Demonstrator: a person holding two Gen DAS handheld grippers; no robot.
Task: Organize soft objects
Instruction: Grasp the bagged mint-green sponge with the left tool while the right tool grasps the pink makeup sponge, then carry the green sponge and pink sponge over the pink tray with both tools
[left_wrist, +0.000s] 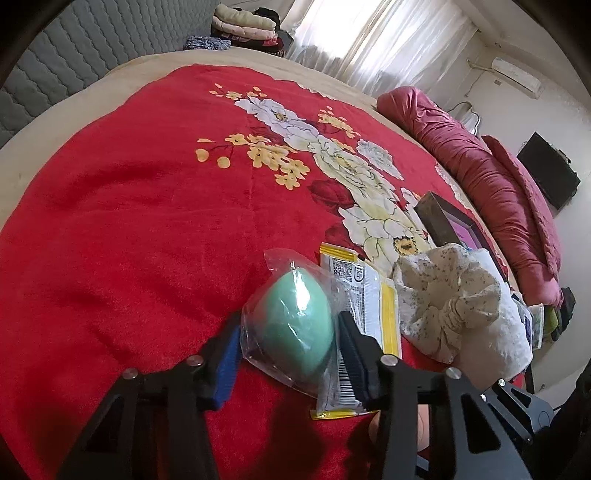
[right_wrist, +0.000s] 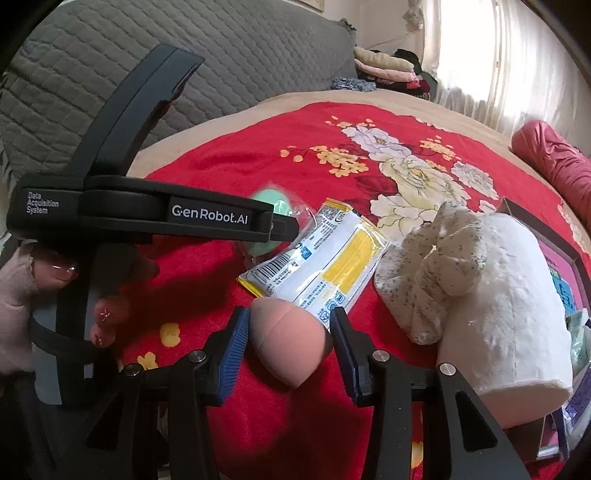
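1. Green sponge egg (left_wrist: 297, 325), bagged, on the red blanket (left_wrist: 129, 221): left gripper (left_wrist: 288, 350) pads clamp it, tip pointing away. The right-wrist view mostly hides it.
2. Pink sponge egg (right_wrist: 288, 345): pinched by right gripper (right_wrist: 288, 350), long axis slanted, tip toward camera.

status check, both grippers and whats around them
Left gripper shut on bagged green sponge. Right gripper shut on pink sponge. Yellow packet and cloth bundle close by.

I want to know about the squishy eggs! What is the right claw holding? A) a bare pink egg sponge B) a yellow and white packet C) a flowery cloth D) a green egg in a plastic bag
A: in the right wrist view the right claw has its blue pads pressed on both sides of the bare pink egg sponge; the green one sits in the left claw.
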